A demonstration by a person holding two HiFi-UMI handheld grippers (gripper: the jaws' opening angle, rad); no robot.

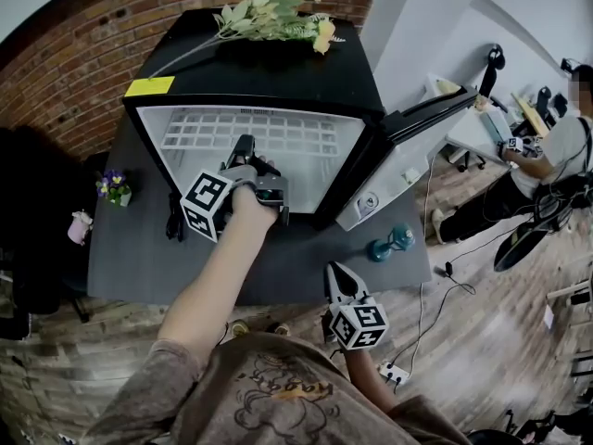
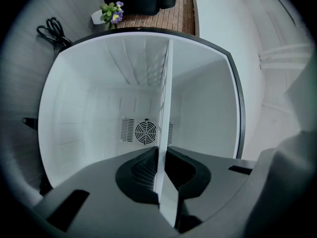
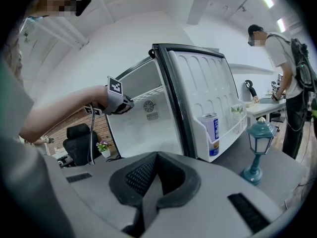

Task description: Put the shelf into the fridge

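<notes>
**A:** Where is the shelf?

**B:** The shelf [image 1: 278,133] is inside the fridge [image 1: 278,72]. It is a white wire grid lying across the cavity. In the left gripper view the shelf [image 2: 165,98] shows edge-on, as a thin white strip running toward the rear wall and crossing in front of the fan [image 2: 145,131].

**A:** What holds it?

**B:** The left gripper [image 1: 244,148] is reached into the opening, and its jaws are clamped on the shelf's near edge. I can't tell whether the grid sits on the side ledges.

**A:** And the other tool?

**B:** The right gripper [image 1: 335,274] is held low, near the table's front edge and well apart from the fridge. Its jaws are pressed together with nothing between them.

**A:** The door?

**B:** The door [image 1: 408,151] is swung open to the right. The right gripper view shows a can [image 3: 213,133] upright in the door's rack. A teal lantern [image 1: 389,244] stands on the table near the door's lower edge.

**A:** What else is around?

**B:** The fridge stands on a dark table [image 1: 130,258]. Flowers [image 1: 278,12] lie on its top, and a yellow note [image 1: 149,86] is stuck at its front left corner. To its left a black cable [image 1: 174,219] lies just beside the fridge, and a small pot [image 1: 113,189] with purple blooms sits further out. Far right, a person [image 1: 556,146] is at a desk.
</notes>
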